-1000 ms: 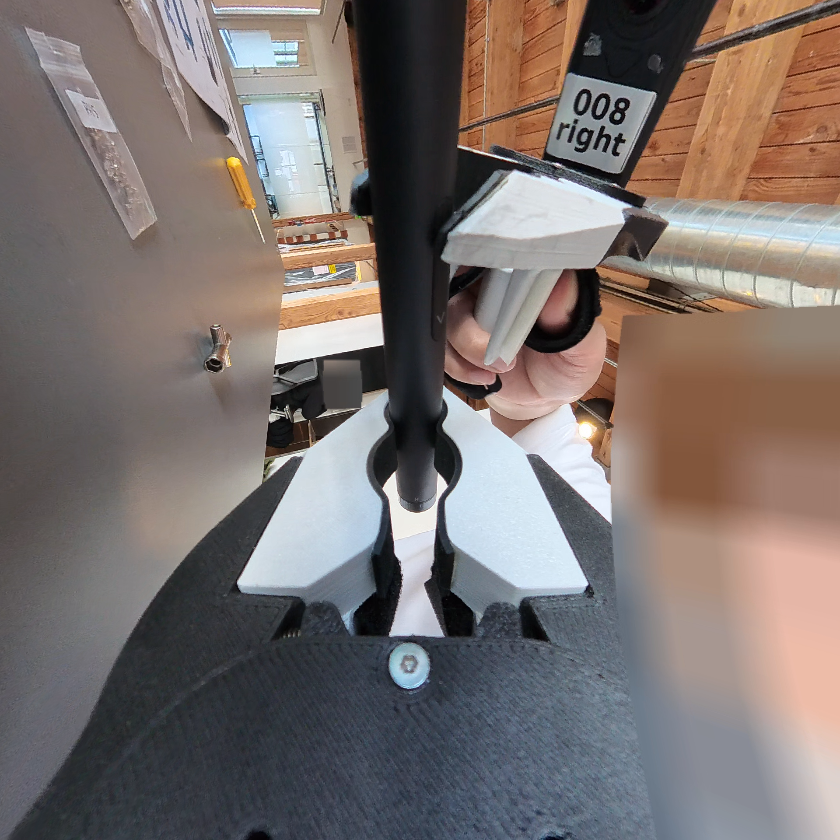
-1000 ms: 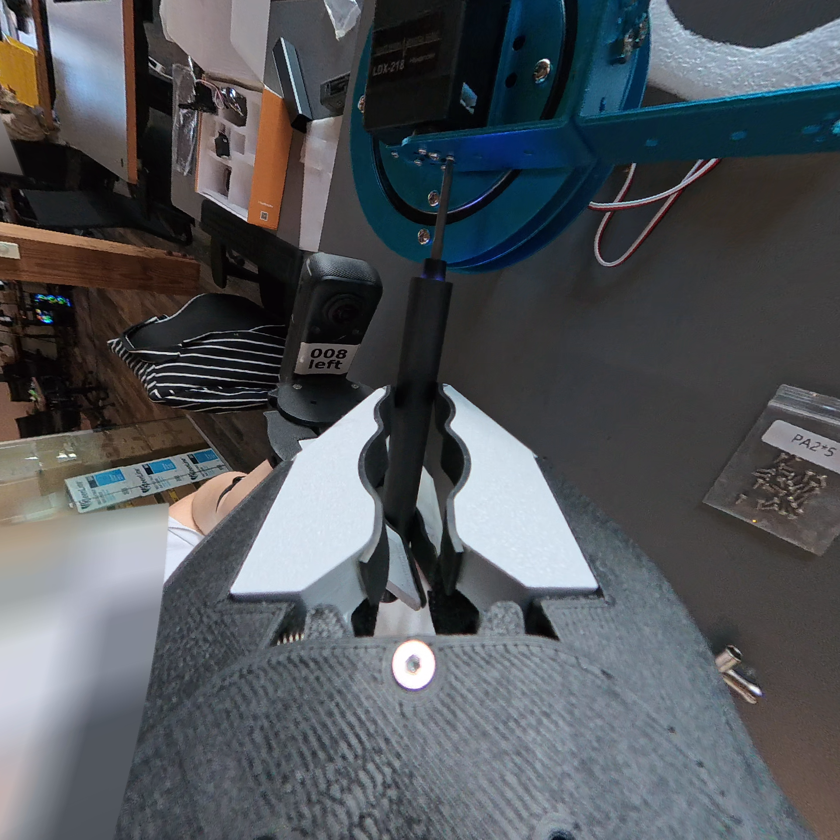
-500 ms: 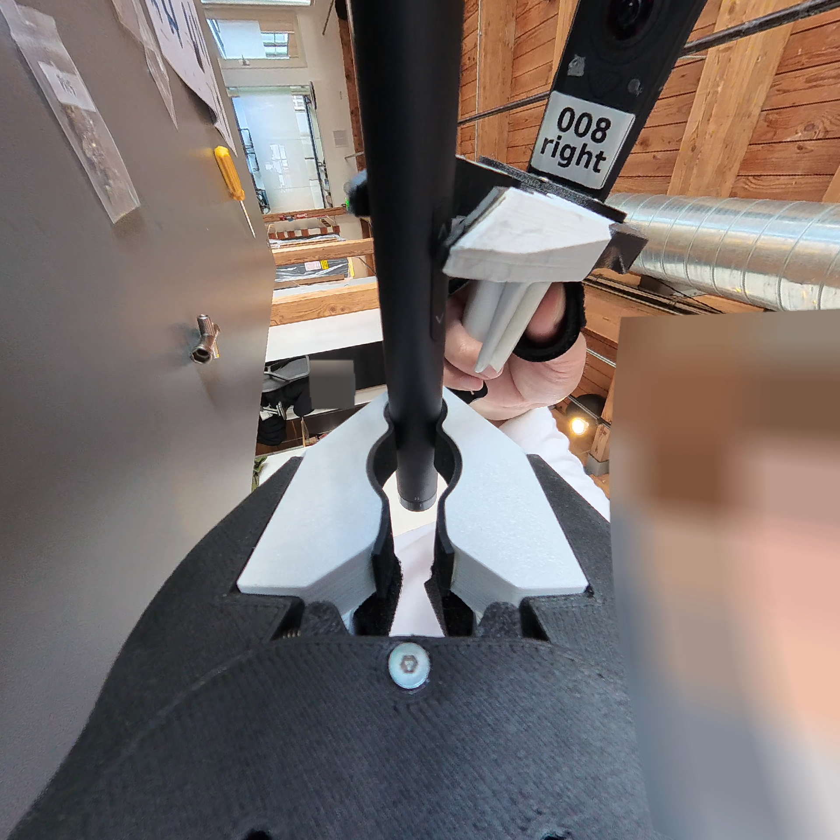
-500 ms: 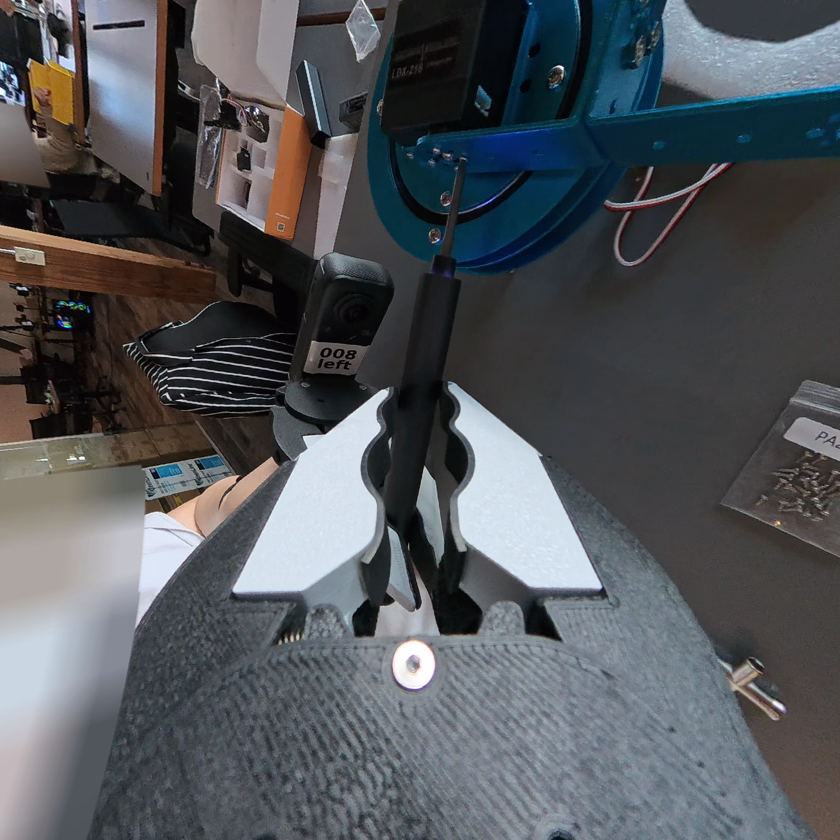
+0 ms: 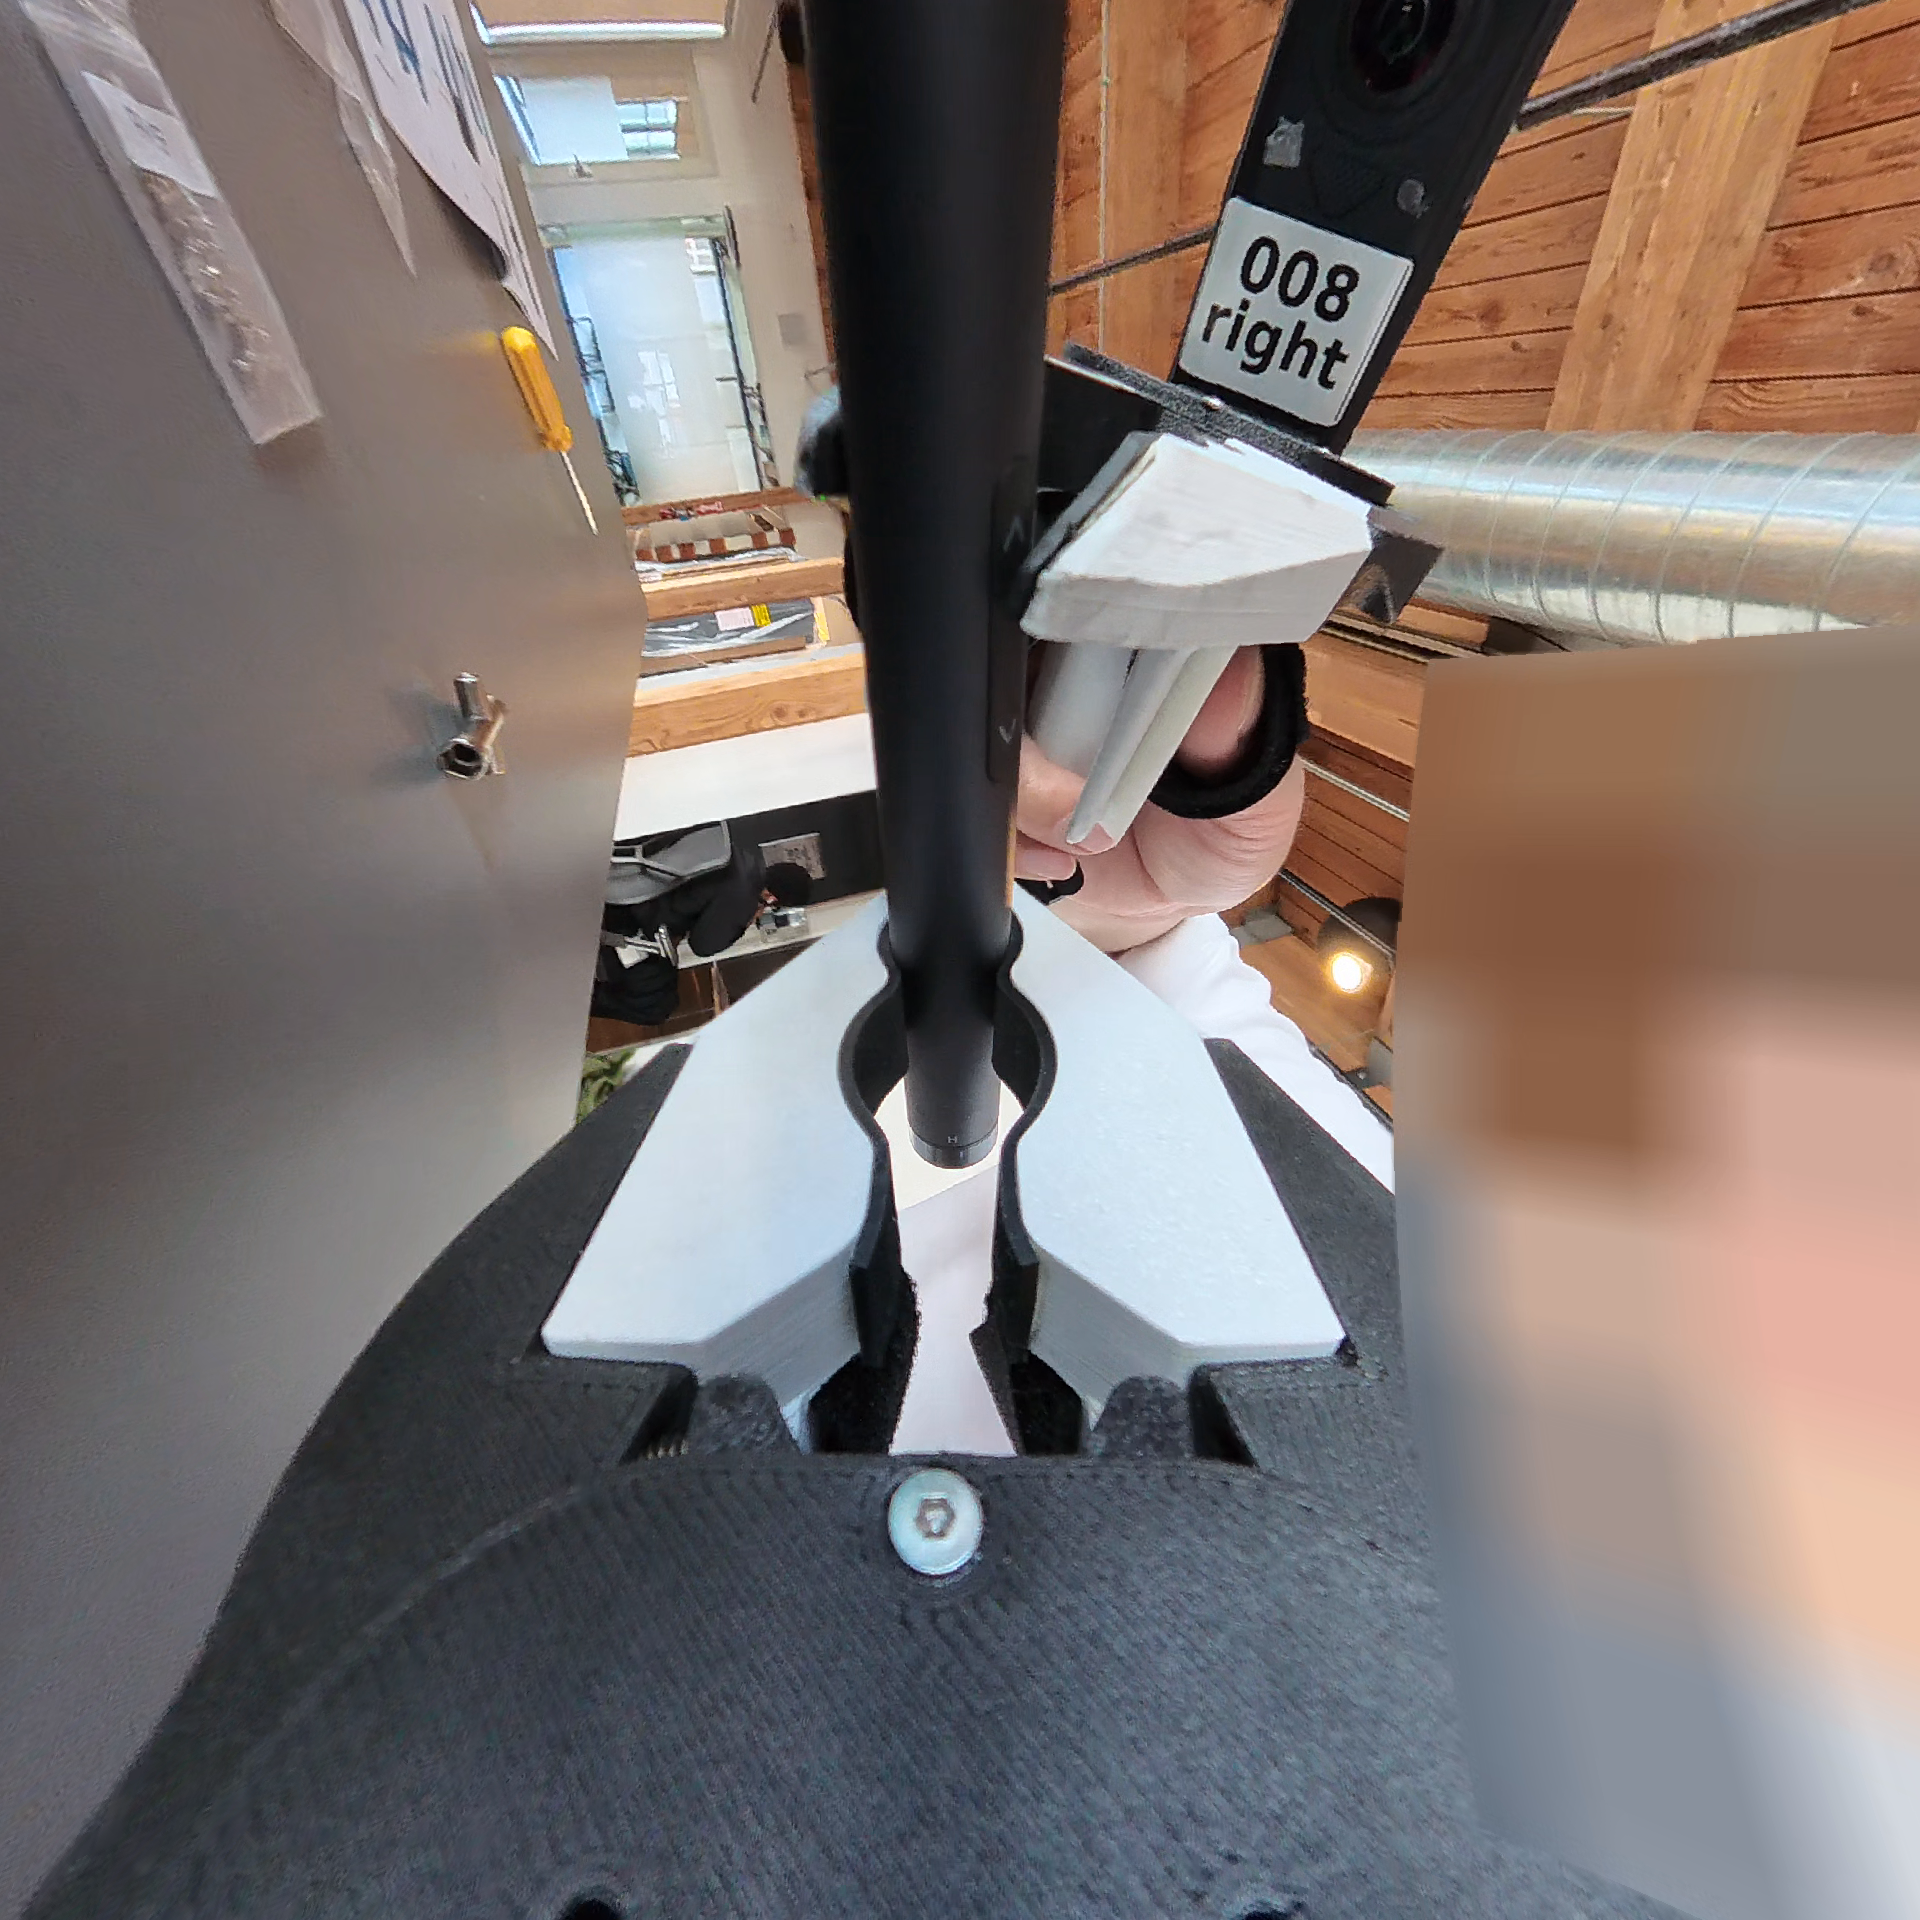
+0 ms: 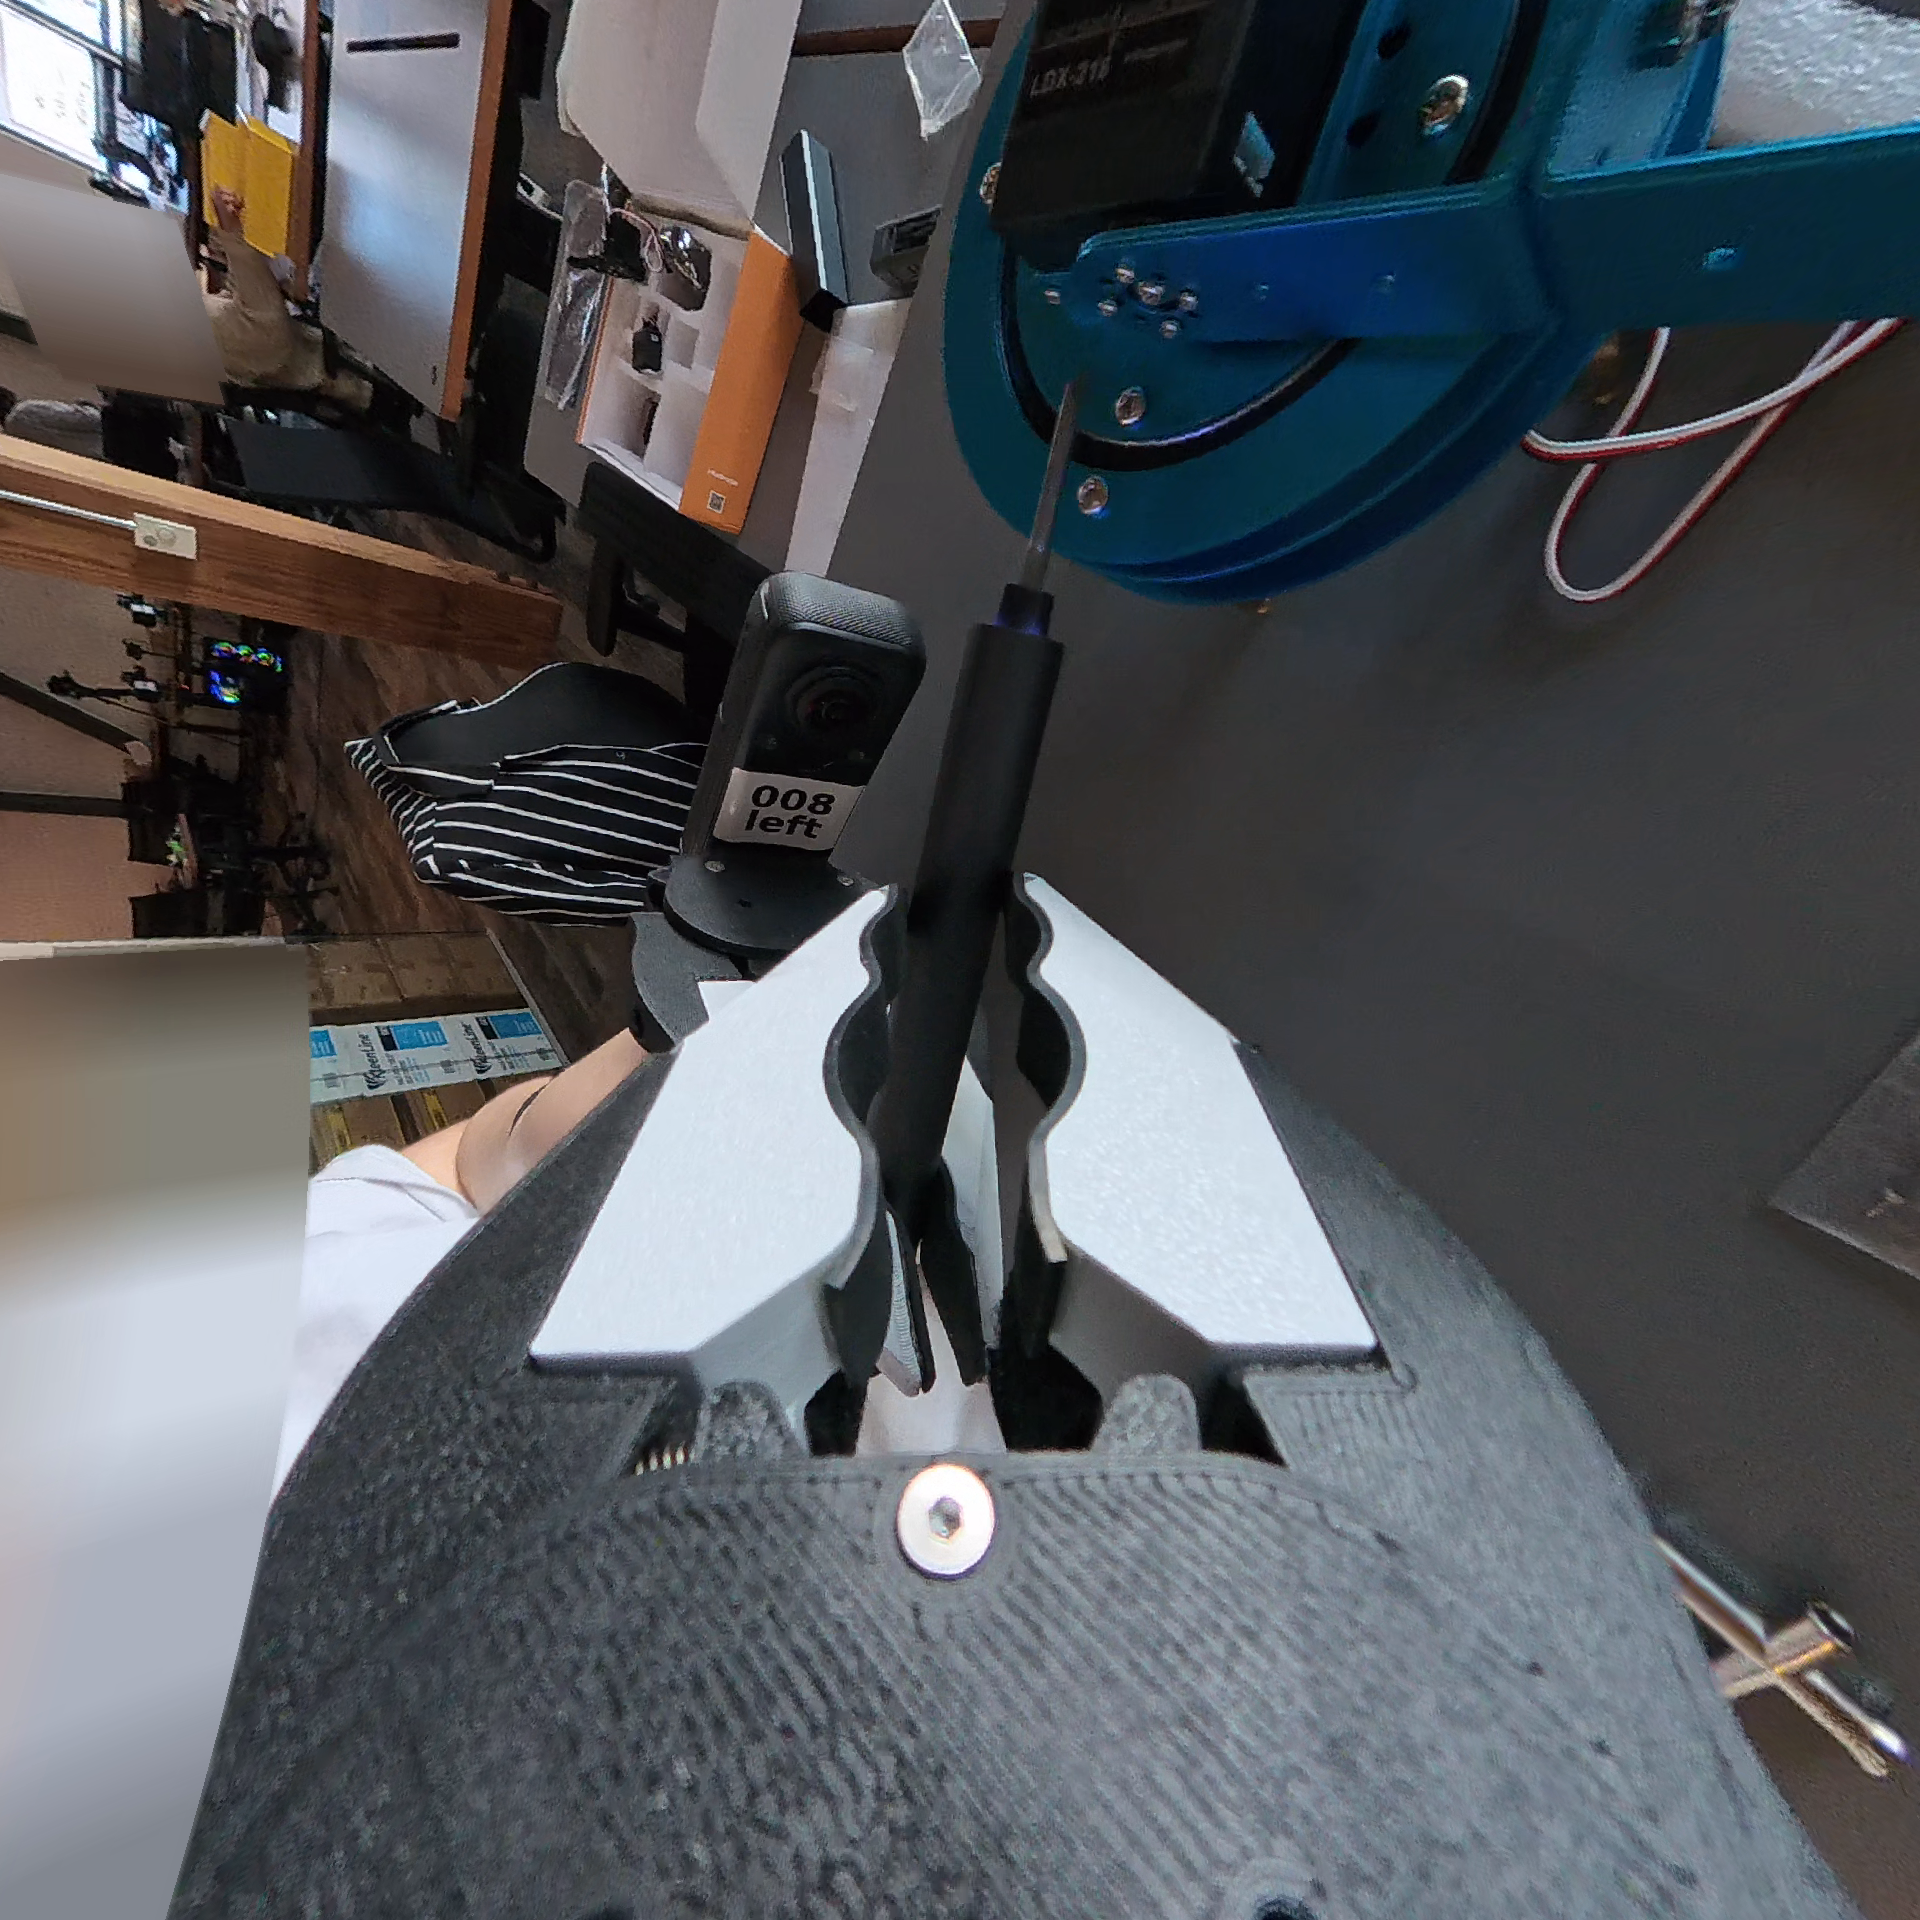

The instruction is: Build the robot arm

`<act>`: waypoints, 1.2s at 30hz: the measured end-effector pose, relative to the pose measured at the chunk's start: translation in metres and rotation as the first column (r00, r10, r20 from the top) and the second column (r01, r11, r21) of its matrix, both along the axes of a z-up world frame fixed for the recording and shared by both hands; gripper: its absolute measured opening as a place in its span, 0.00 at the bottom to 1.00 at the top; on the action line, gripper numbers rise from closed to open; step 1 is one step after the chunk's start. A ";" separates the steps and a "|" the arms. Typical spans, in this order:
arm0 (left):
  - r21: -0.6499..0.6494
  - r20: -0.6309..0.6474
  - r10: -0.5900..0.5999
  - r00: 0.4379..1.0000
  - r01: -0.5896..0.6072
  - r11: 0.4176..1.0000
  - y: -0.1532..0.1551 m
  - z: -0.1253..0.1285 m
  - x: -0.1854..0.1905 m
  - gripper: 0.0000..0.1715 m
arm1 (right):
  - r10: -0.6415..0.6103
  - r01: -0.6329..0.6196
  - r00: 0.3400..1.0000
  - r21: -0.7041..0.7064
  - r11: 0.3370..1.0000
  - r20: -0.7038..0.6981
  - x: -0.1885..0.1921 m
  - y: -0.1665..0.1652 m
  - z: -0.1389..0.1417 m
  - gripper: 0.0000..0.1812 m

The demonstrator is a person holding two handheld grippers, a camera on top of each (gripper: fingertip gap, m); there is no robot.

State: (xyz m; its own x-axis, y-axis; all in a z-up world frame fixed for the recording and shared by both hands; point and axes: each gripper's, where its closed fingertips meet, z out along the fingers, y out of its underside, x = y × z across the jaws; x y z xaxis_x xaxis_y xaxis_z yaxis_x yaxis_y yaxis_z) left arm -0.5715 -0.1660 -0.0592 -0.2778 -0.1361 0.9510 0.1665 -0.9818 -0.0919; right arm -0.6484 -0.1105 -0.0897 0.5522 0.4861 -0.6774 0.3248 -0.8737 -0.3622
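Observation:
A black pen-shaped screwdriver [image 5: 935, 520] is held by both grippers. My left gripper [image 5: 951, 920] is shut on its blunt rear end. My right gripper [image 6: 956, 899] is shut on the barrel farther forward, and its white finger [image 5: 1195, 551] shows in the left wrist view. The thin bit [image 6: 1049, 468] points at the round blue base [image 6: 1299, 499] of a small assembly with a blue bracket [image 6: 1455, 260] and a black servo [image 6: 1143, 104]. The bit tip hangs over the base's rim, just short of the bracket's screw holes.
The assembly lies on a grey table [image 6: 1455, 935] with red and white wires [image 6: 1662, 468]. A metal socket key [image 6: 1787, 1662], a bag of screws [image 5: 197, 239] and a yellow screwdriver [image 5: 535, 390] lie on the table. An orange and white box [image 6: 707, 364] stands beyond.
The bit tip has come off the blue bracket's screw holes and now sits a little below them. Both grippers stay shut on the screwdriver.

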 end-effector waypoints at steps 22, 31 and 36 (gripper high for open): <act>-0.001 -0.043 -0.012 0.999 0.012 1.000 0.007 -0.007 -0.004 0.05 | -0.035 0.034 0.997 -0.015 0.999 -0.065 -0.004 0.008 -0.004 0.10; 0.003 -0.046 -0.006 0.999 0.006 1.000 0.007 -0.007 -0.003 0.05 | -0.040 0.039 0.996 -0.019 0.999 -0.079 -0.004 0.008 -0.003 0.10; 0.001 -0.045 -0.004 0.999 0.004 1.000 0.007 -0.008 -0.005 0.05 | -0.034 0.033 0.996 -0.017 0.999 -0.077 -0.005 0.008 -0.004 0.10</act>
State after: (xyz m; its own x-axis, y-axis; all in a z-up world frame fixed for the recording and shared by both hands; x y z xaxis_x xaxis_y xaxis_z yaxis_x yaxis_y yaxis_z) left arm -0.5763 -0.1589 -0.0676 -0.2355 -0.1364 0.9623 0.1585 -0.9822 -0.1004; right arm -0.6530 -0.1024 -0.0940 0.5139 0.4576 -0.7257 0.2673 -0.8892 -0.3714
